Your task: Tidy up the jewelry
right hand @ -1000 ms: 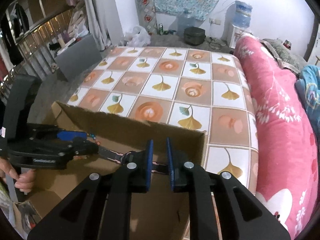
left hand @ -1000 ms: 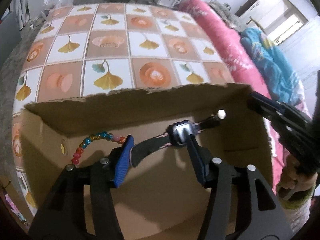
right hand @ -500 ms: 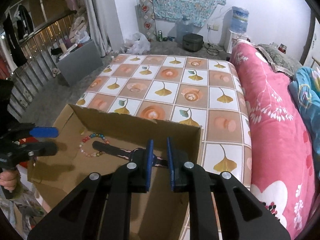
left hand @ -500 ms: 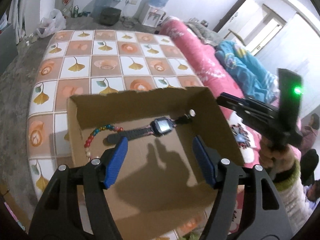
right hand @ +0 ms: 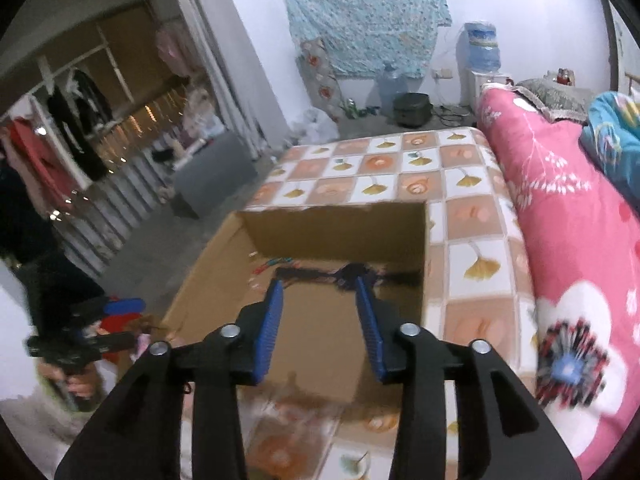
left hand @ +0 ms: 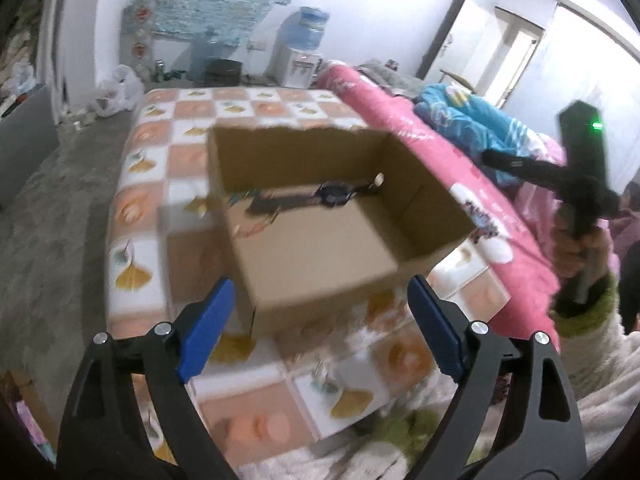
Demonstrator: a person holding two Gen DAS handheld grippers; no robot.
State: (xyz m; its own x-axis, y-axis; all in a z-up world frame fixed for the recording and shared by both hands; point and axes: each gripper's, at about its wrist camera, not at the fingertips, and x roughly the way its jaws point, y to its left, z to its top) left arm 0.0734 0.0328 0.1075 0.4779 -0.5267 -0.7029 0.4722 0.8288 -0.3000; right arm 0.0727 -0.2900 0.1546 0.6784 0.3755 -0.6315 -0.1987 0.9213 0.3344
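A mattress covered in a ginkgo-leaf checked sheet point(left hand: 168, 168) is seen in both wrist views, and it bears the cardboard box point(left hand: 320, 264), which serves as the reference for all positions below. A pink floral quilt point(right hand: 560, 220) is laid along the right side of the box, with a blue blanket point(left hand: 472, 120) heaped beyond it. A water dispenser point(right hand: 482, 60) is stood against the wall well behind the box.

The box is open at the top, and its far rim is torn unevenly. The watch point(left hand: 334, 194) is laid flat on the box floor near the far wall, its strap stretched leftward. A beaded bracelet point(left hand: 244, 196) is placed just beside the strap end, toward the left wall of the box; its outline is blurred. A small white bead point(left hand: 378, 178) is seen just right of the watch.

The left gripper point(left hand: 320, 328) is held above the near edge of the box, its blue pads spread wide apart and nothing between them. The right gripper point(right hand: 320, 324) is held over the box interior, its pads likewise parted and empty, well above the watch.
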